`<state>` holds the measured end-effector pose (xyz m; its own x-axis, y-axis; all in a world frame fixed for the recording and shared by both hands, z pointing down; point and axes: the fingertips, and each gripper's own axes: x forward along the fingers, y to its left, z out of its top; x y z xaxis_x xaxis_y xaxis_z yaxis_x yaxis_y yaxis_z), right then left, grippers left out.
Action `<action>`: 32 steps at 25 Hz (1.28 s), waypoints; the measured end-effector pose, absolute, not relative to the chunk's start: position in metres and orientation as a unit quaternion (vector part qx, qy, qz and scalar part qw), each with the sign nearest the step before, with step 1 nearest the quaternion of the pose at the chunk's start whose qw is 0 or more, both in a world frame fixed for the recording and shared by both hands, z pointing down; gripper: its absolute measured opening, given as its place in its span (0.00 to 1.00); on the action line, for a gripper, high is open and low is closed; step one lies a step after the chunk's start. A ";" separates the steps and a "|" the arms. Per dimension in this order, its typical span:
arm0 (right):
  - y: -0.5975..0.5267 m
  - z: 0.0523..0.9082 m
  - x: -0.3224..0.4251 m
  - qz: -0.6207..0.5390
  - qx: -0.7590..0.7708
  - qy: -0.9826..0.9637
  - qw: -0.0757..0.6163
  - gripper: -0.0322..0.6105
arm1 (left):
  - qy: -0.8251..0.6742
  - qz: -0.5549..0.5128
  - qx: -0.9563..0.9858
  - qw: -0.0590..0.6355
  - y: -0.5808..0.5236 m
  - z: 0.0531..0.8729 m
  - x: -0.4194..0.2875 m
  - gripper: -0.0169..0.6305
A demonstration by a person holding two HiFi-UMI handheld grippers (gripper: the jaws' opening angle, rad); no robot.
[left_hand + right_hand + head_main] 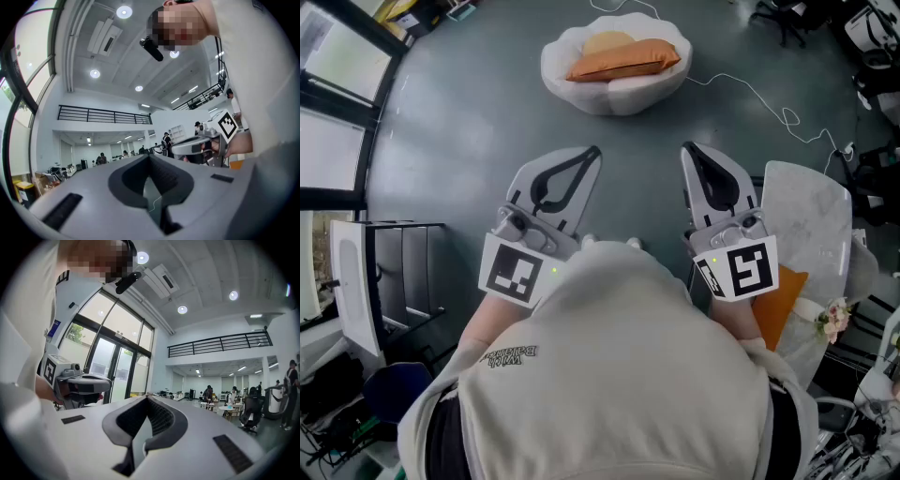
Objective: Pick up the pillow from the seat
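Pillow (623,61) on white seat (561,77), well ahead of left gripper (594,152) and right gripper (687,148), both closed, empty

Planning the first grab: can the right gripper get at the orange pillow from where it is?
Probably not yet. The right gripper is held close to the person, jaws shut, while the orange pillow lies on the white seat across the floor. Nothing blocks the way; it is just too far.

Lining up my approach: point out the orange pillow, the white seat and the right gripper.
orange pillow (623,61), head view, middle of its top face.
white seat (619,97), head view, front rim.
right gripper (688,148), head view, tip of its shut jaws.
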<state>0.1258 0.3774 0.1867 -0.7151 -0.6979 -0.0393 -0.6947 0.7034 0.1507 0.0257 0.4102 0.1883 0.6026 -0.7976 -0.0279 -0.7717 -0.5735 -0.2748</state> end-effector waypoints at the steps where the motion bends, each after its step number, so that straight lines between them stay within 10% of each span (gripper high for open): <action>1: 0.377 0.187 0.127 -0.078 0.377 -0.923 0.012 0.06 | 0.445 -0.045 -0.886 0.124 0.410 0.189 0.026 0.04; 32: 0.377 0.204 0.220 -0.067 0.388 -0.919 -0.004 0.07 | 0.451 -0.058 -0.885 0.104 0.403 0.207 0.109 0.04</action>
<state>0.2201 0.3769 0.2037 -0.6985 -0.7131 -0.0598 -0.7142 0.6895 0.1204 0.1087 0.4029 0.2074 0.5865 -0.8099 0.0087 -0.7859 -0.5717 -0.2356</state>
